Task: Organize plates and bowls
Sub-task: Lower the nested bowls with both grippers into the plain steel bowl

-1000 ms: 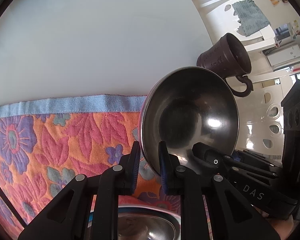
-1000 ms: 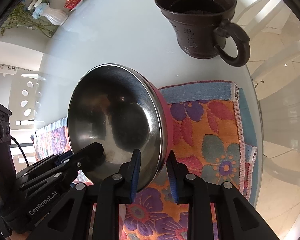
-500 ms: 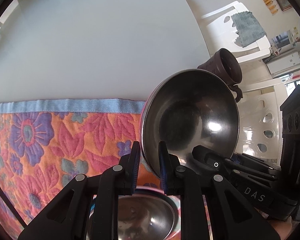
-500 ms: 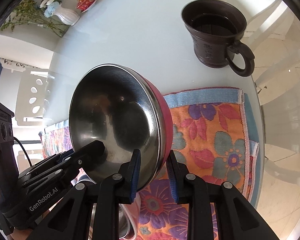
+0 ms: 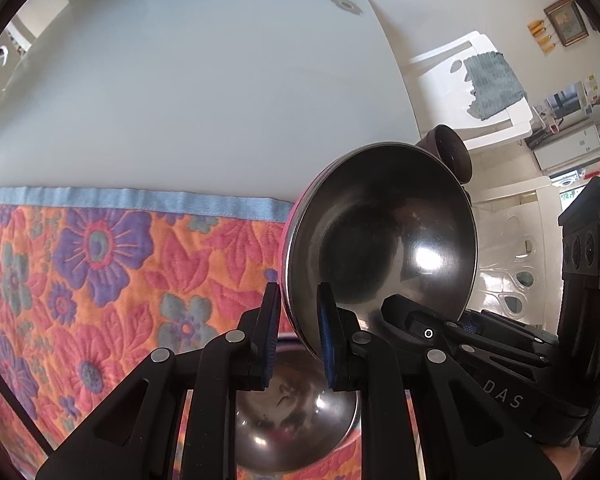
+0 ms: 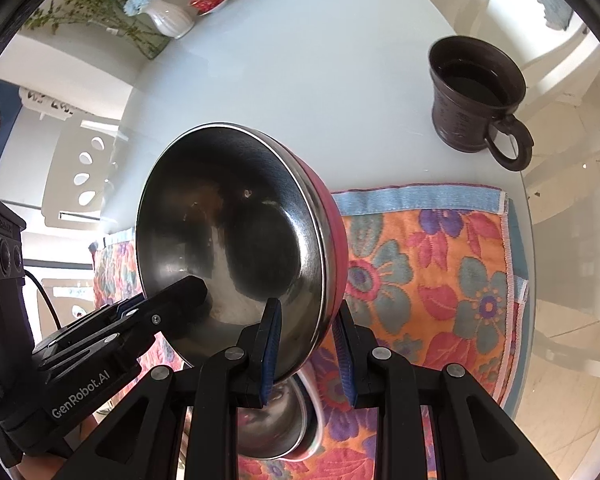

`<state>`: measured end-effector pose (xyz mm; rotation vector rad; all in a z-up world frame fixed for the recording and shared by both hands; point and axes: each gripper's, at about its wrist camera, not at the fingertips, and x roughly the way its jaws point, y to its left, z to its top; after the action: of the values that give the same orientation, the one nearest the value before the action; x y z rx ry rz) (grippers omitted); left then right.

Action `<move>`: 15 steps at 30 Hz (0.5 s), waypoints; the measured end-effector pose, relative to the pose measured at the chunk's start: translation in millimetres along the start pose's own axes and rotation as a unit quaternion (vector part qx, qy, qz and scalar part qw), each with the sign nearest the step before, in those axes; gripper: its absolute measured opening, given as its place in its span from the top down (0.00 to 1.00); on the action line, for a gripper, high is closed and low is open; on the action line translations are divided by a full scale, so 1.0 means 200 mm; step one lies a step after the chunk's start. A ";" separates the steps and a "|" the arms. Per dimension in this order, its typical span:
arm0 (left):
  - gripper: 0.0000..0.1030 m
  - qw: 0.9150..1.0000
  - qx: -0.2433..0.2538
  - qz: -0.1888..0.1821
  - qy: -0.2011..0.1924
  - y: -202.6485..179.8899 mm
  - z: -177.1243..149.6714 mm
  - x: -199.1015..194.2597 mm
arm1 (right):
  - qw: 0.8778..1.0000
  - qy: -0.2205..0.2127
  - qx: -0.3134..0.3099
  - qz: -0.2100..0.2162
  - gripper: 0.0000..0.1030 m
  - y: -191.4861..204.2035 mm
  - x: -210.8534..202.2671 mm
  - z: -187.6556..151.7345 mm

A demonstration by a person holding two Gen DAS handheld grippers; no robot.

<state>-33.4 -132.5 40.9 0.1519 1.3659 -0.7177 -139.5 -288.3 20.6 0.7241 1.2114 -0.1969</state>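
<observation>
Step in hand: stacking. Held bowl (image 5: 380, 240) gripped at rim by both tongs, left tongs (image 5: 298, 336) and right tongs (image 6: 308, 352) each clamped narrow on opposite edges, tilted steeply, in air above second bowl (image 5: 296, 412) resting on floral mat (image 5: 100, 264).

Next, likely: level held bowl, centre over second bowl, lower until nested, then release.

Look: steel inside, mirror-bright, red-pink outside. Dark mug (image 6: 476, 100) on tabletop (image 6: 300, 80) beyond mat.
</observation>
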 end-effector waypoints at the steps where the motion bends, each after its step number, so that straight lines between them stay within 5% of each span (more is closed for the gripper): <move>1: 0.85 1.000 -0.001 0.000 -0.001 0.00 -0.01 -0.01 | 1.000 0.000 -0.002 -0.001 0.76 0.01 -0.01 -0.01; 15: 0.85 1.000 -0.002 -0.002 -0.014 0.07 -0.16 -0.20 | 1.000 -0.013 -0.019 -0.001 0.76 0.17 -0.11 -0.18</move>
<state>-54.1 -90.3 66.0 0.1363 1.3413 -0.7186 -157.8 -245.9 49.1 0.6858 1.1894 -0.1848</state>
